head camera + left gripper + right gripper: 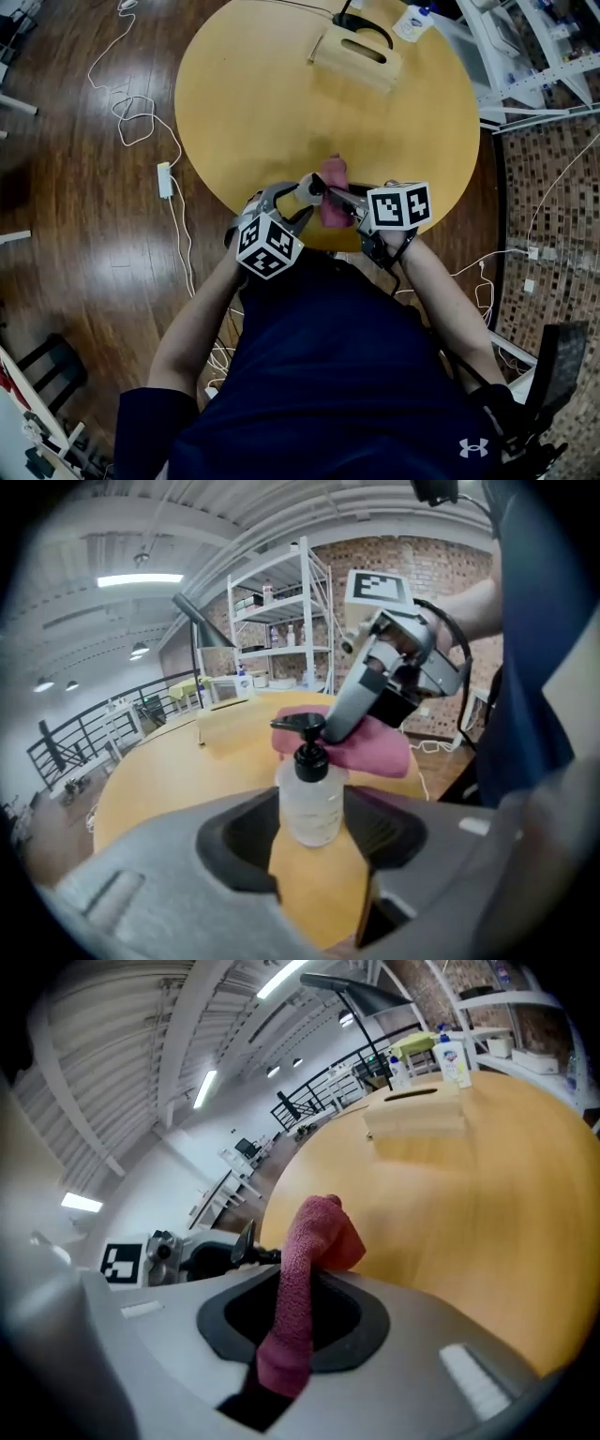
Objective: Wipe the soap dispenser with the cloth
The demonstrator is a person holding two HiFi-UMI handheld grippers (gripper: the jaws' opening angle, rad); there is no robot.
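The left claw [314, 834] is clamped on the clear soap dispenser [310, 803], low at frame centre, near the lower edge of the round tabletop [272, 103]. The right claw [298, 1314] pinches the pink cloth [314, 1237], which hangs just behind the black pump. The likely trouble is that the smooth bottle twists or slips in the pads under a hard wipe, or that the cloth snags the spout and presses it. The tabletop is pale wood, with a wooden box [361, 54] at upper centre. The dark plank floor [75, 187] carries white cables, and shelving stands at upper right.
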